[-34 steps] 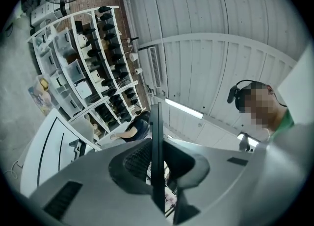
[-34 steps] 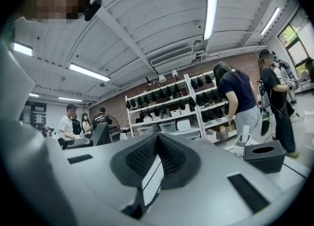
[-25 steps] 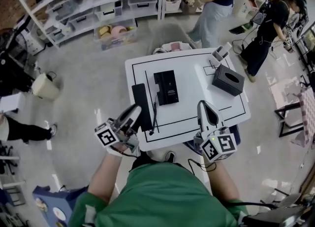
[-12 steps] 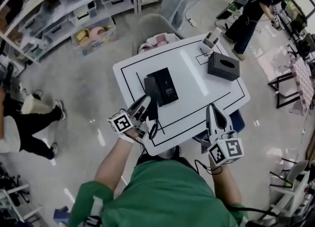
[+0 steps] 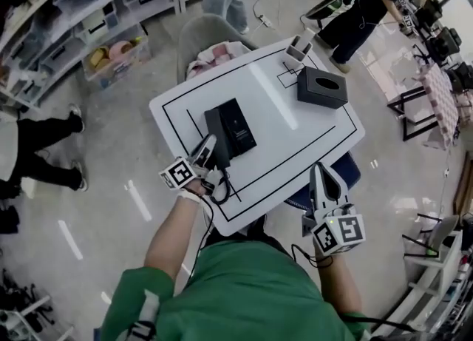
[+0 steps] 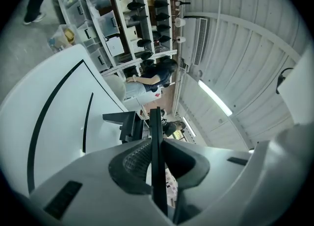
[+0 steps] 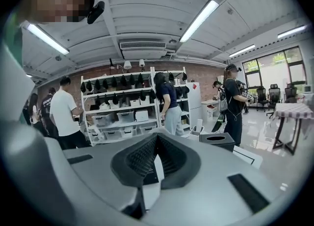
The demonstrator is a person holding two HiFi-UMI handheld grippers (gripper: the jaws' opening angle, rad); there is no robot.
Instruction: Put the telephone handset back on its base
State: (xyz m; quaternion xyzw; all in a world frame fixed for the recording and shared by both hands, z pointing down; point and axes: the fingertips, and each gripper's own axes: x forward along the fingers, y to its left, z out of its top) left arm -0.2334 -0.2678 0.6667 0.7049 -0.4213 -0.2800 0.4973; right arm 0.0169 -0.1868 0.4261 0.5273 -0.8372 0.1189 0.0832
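Observation:
The black telephone handset (image 5: 216, 137) is at the left edge of its black base (image 5: 239, 125) on the white table (image 5: 295, 147). My left gripper (image 5: 208, 150) is shut on the handset's near end. In the left gripper view the handset (image 6: 155, 122) stands as a thin dark slab between the jaws of that gripper (image 6: 153, 140), with the base (image 6: 122, 124) just beyond. A dark cord (image 5: 222, 188) trails from the handset toward the table's near edge. My right gripper (image 5: 319, 171) hovers at the near right edge, shut and holding nothing.
A black tissue box (image 5: 322, 86) sits at the table's far right, with a small white stand (image 5: 298, 48) at the far corner. A chair (image 5: 211, 44) stands behind the table. Shelves (image 5: 89, 14) and several people fill the room beyond.
The handset has gone from lying apart at the base's left to being against the base, carried by my left gripper. My right gripper stayed at the near edge.

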